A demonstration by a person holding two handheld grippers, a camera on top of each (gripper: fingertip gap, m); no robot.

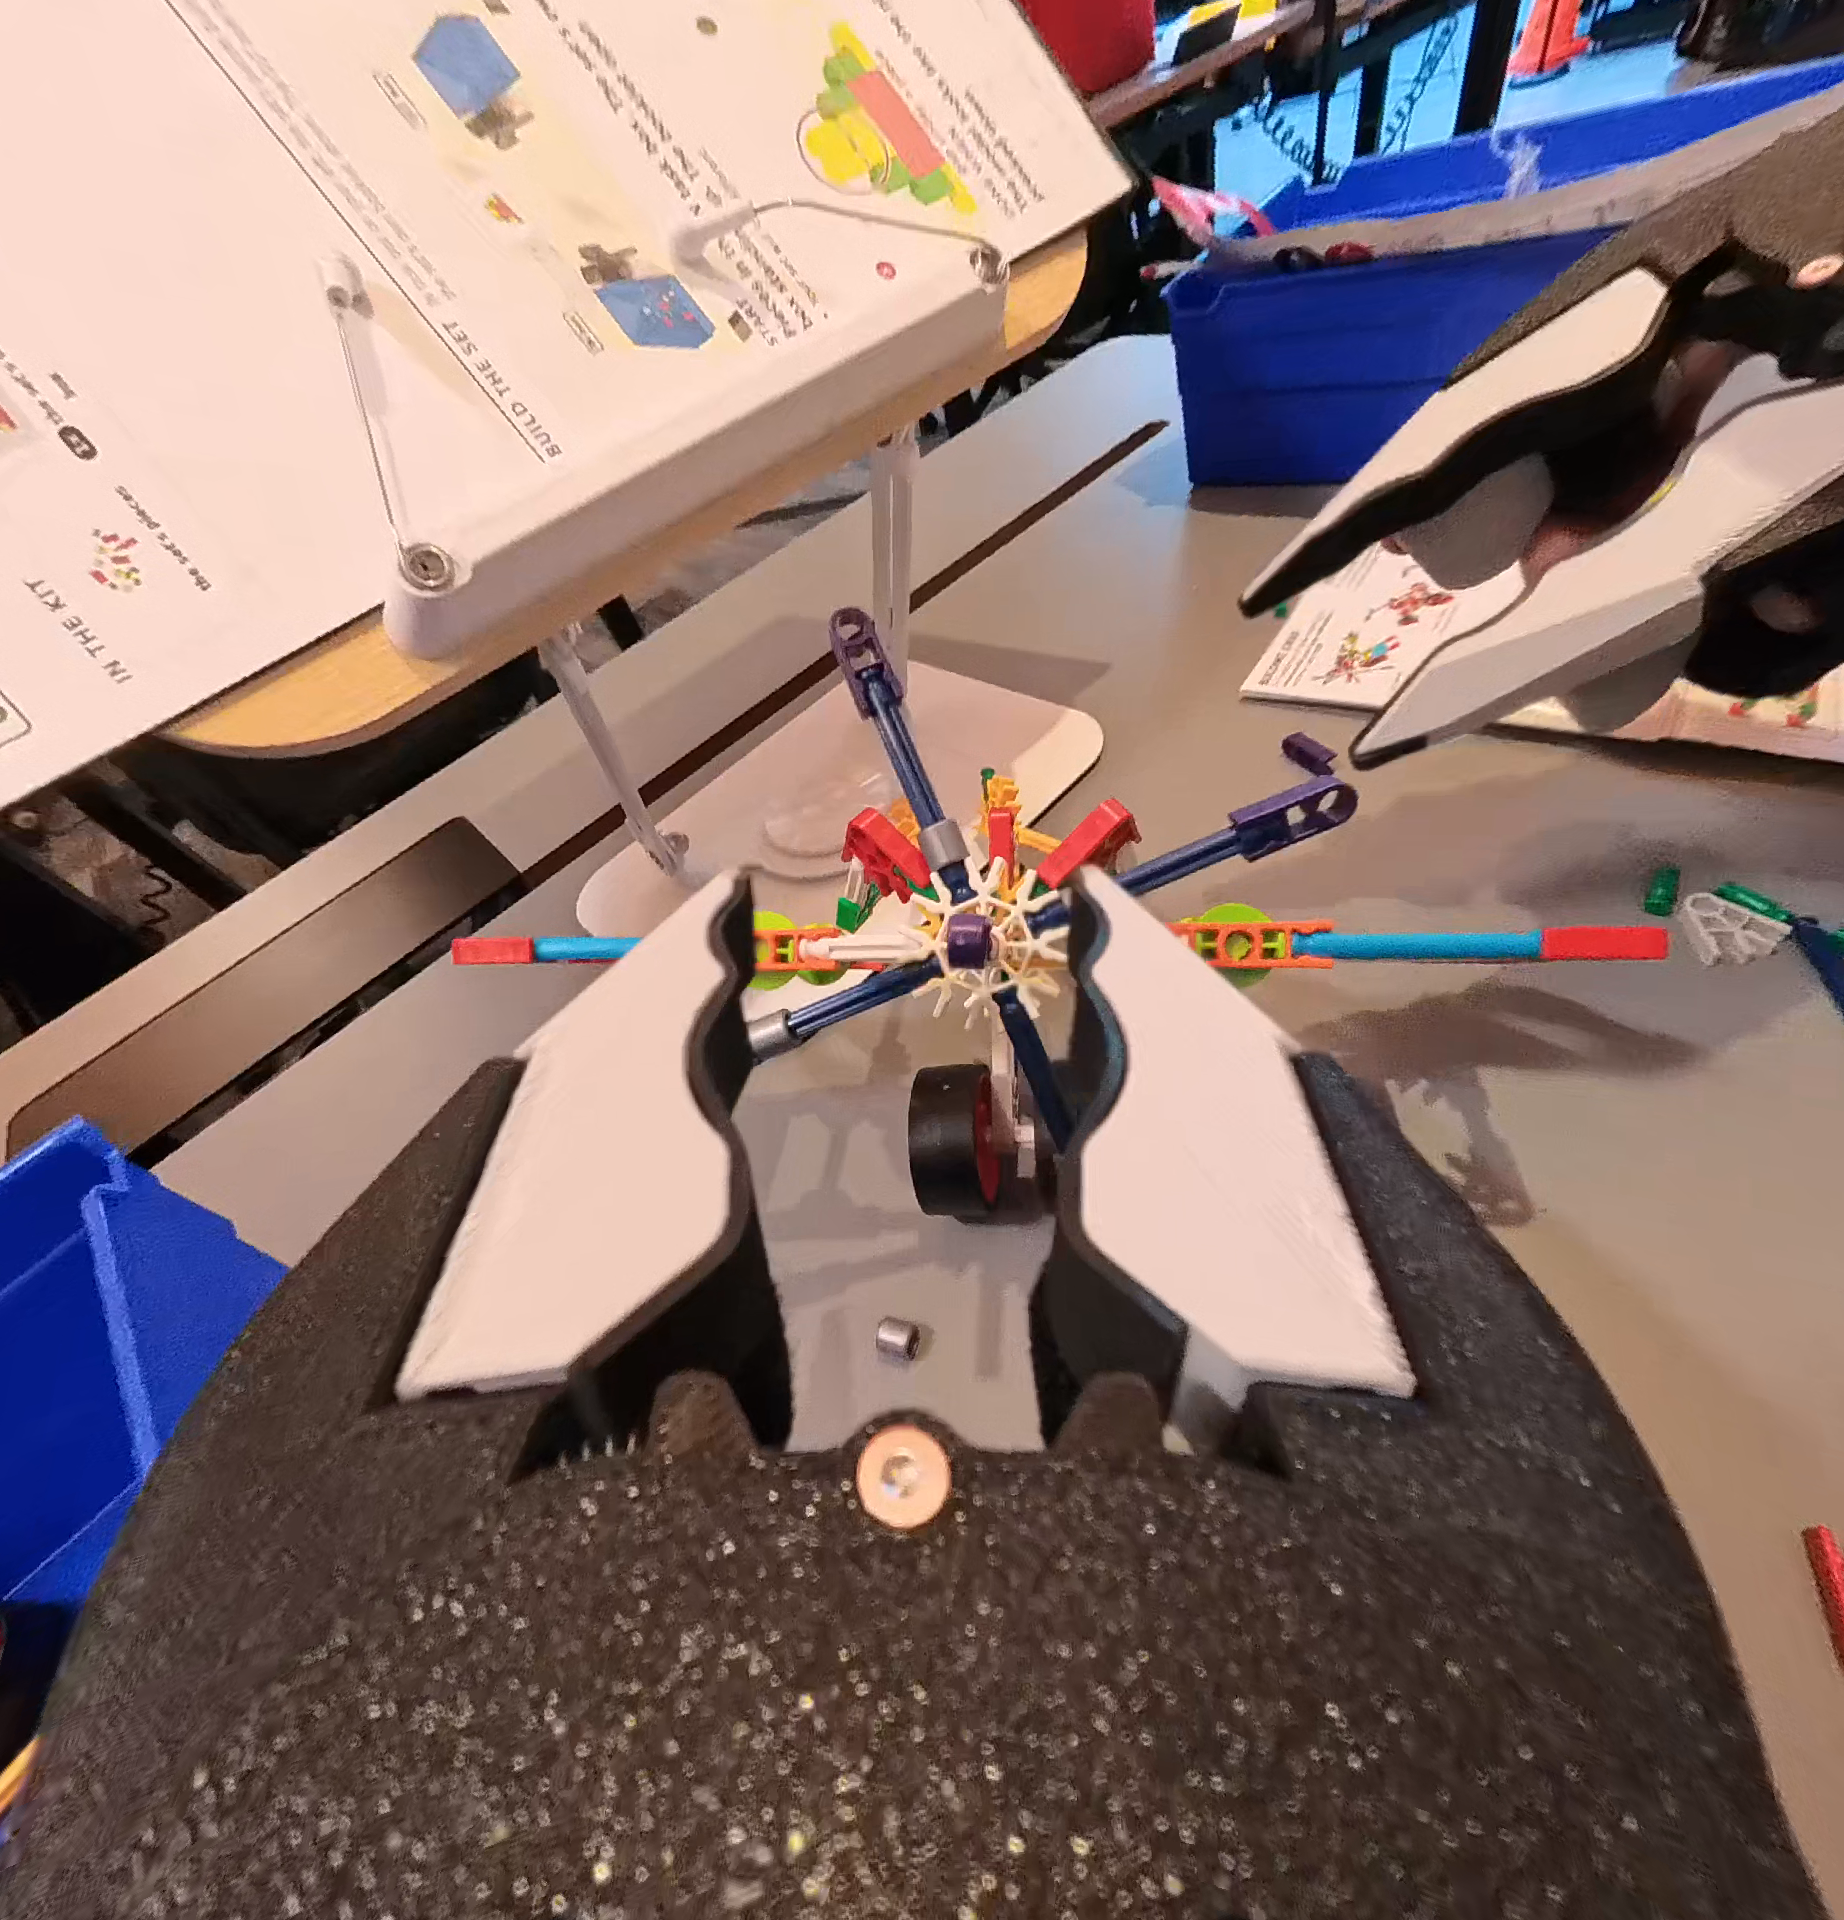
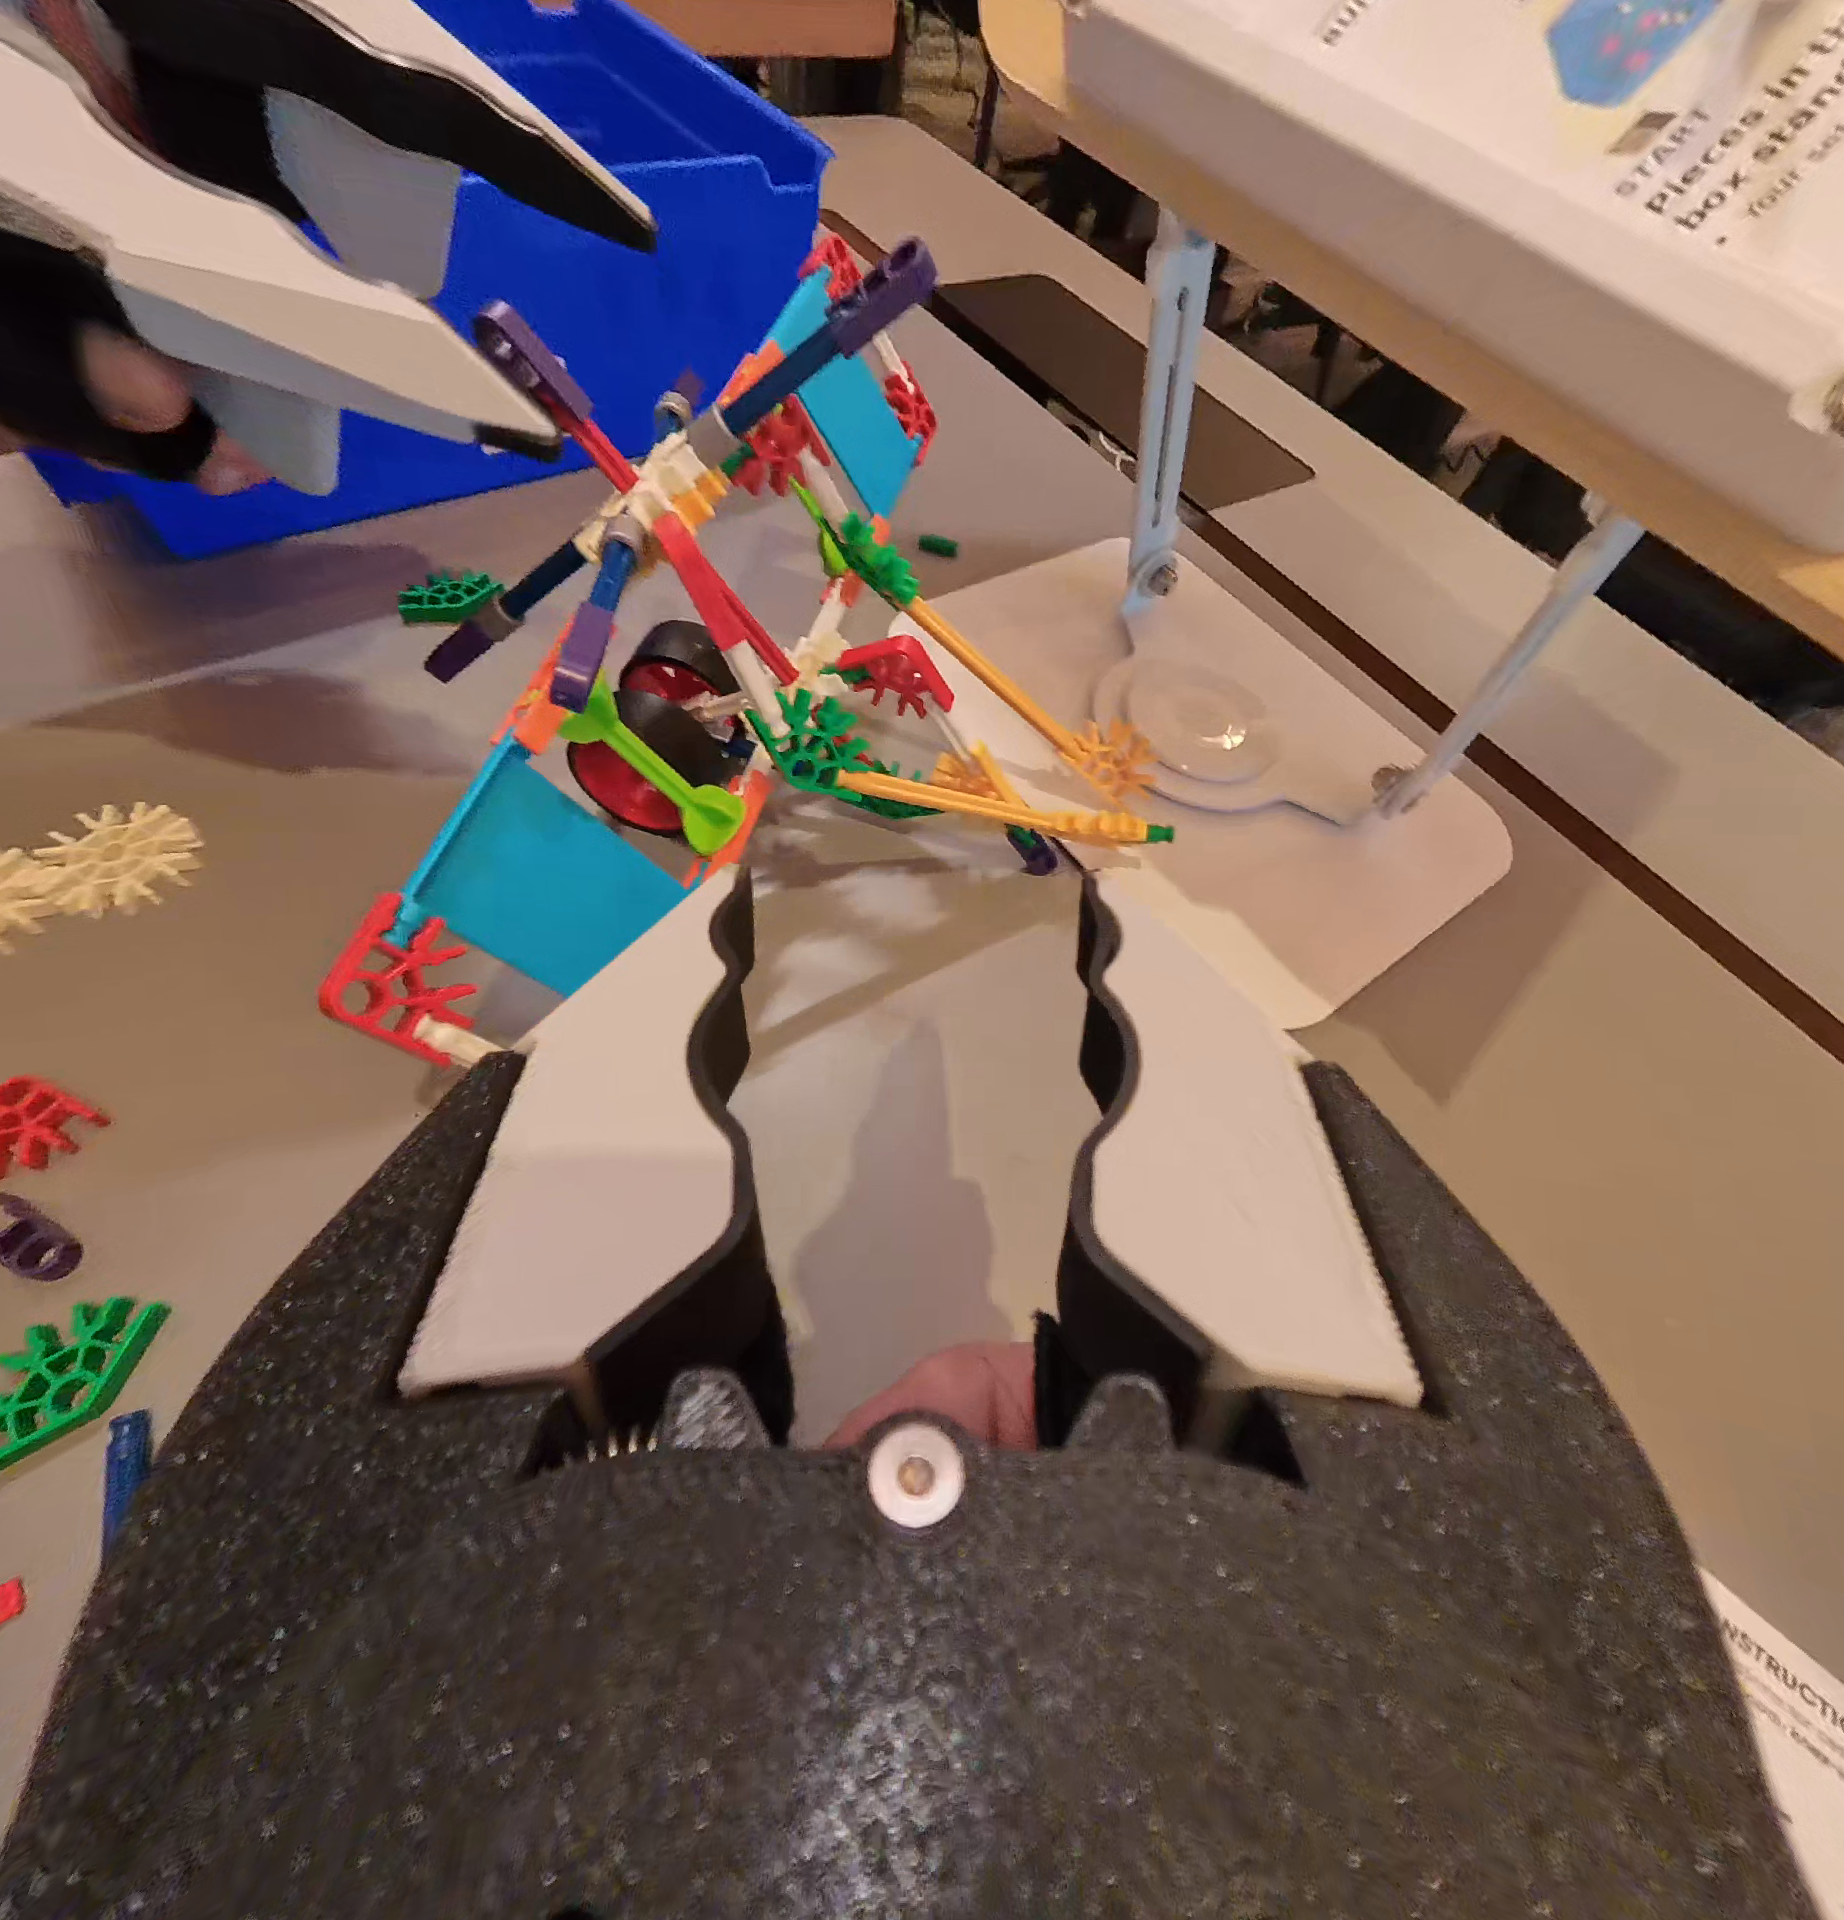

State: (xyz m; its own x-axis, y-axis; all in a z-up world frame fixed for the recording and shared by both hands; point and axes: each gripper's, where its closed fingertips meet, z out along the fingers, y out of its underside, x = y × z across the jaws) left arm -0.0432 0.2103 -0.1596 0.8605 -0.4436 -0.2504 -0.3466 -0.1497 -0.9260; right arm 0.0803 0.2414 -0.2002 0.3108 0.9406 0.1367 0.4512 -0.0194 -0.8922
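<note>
A colourful rod-and-connector model (image 1: 985, 940) stands on the grey table (image 1: 1520, 1143). It has a white snowflake hub, dark blue spokes with purple clips, blue panels (image 2: 544, 873) and a black wheel with a red hub (image 1: 959, 1143). My left gripper (image 1: 913, 883) is open, its fingertips on either side of the hub without closing on it. In the right wrist view the left gripper (image 2: 596, 341) sits at the model's upper left, its lower fingertip by a purple clip. My right gripper (image 2: 913, 883) is open and empty, just short of the model's yellow rods (image 2: 1001, 816). It also shows in the left wrist view (image 1: 1307, 681).
A white instruction board on a stand (image 1: 482, 260) tilts over the table; its base (image 2: 1313, 831) lies behind the model. Blue bins stand at left (image 1: 66, 1351) and back right (image 1: 1313, 364). Loose white (image 2: 76, 873), red (image 2: 24, 1127), green (image 2: 61, 1382) and purple (image 2: 24, 1242) pieces lie on the table, as does a small grey spacer (image 1: 897, 1340). The small grey spacer (image 1: 897, 1340) lies around 15 centimeters away from my left fingertips.
</note>
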